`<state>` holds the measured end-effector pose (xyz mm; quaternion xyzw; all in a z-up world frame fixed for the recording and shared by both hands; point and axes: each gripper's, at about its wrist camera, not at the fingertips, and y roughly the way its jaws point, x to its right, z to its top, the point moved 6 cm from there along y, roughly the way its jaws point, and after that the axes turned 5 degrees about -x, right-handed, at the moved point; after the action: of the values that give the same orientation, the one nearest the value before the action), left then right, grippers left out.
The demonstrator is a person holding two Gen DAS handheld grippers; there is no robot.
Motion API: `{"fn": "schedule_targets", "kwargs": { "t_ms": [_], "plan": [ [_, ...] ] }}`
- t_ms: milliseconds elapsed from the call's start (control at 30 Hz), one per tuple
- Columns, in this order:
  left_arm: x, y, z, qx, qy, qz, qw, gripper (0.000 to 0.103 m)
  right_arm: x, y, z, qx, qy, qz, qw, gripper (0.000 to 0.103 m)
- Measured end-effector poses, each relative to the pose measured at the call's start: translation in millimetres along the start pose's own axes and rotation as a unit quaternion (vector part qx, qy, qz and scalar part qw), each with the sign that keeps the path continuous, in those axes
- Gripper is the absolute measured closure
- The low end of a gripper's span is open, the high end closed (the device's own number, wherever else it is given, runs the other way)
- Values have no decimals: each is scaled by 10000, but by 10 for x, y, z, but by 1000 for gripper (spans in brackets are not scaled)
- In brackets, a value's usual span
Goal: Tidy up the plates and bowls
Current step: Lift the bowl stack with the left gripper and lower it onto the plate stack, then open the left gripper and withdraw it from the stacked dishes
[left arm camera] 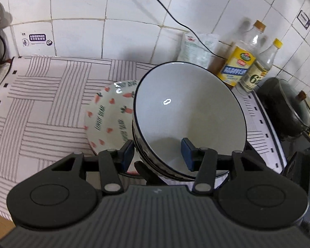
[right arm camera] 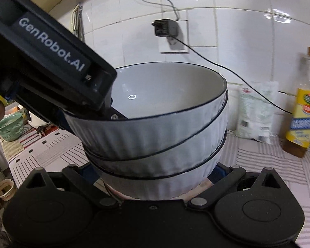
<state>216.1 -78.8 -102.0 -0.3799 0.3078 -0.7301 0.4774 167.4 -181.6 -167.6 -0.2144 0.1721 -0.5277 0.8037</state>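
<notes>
A stack of white ribbed bowls with dark rims (left arm camera: 188,119) stands on the striped mat, the top bowl (right arm camera: 165,95) tilted in the stack. My left gripper (left arm camera: 158,155) straddles the near rim of the top bowl, one finger outside and one inside, jaws fairly wide; it shows as the black body in the right wrist view (right arm camera: 51,62). My right gripper (right arm camera: 155,173) is open with its fingers on either side of the bottom bowl (right arm camera: 161,188). A carrot-patterned plate (left arm camera: 109,115) lies under and left of the stack.
Oil and vinegar bottles (left arm camera: 237,62) and a white bag (left arm camera: 198,49) stand against the tiled wall behind the bowls. A dark wok with lid (left arm camera: 287,107) sits at the right. A power cord (right arm camera: 227,68) hangs from the wall socket. A green basket (right arm camera: 10,126) sits far left.
</notes>
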Motion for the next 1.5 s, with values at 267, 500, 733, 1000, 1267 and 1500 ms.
{"fn": "schedule_targets", "kwargs": {
  "t_ms": [267,500,733,1000,1267,1500],
  "plan": [
    [-271,250,215,8,-50,132,9999,55,1,439,103,-46,-49,153,9999,1],
    [-413,540,277,-57,-47,114,9999,55,93,803,26,-304,-8,120,9995,1],
    [-413,656,255,-119,6,202,9997,55,103,908,-23,-537,115,117,9984,1],
    [-409,690,253,-88,30,265,9996,55,98,978,-6,-611,115,42,9981,1],
    [-406,702,243,12,-117,279,9995,54,75,1012,27,-806,198,84,9965,1],
    [-464,617,216,139,-253,525,9982,48,62,823,96,-1072,373,-103,9935,1]
  ]
}}
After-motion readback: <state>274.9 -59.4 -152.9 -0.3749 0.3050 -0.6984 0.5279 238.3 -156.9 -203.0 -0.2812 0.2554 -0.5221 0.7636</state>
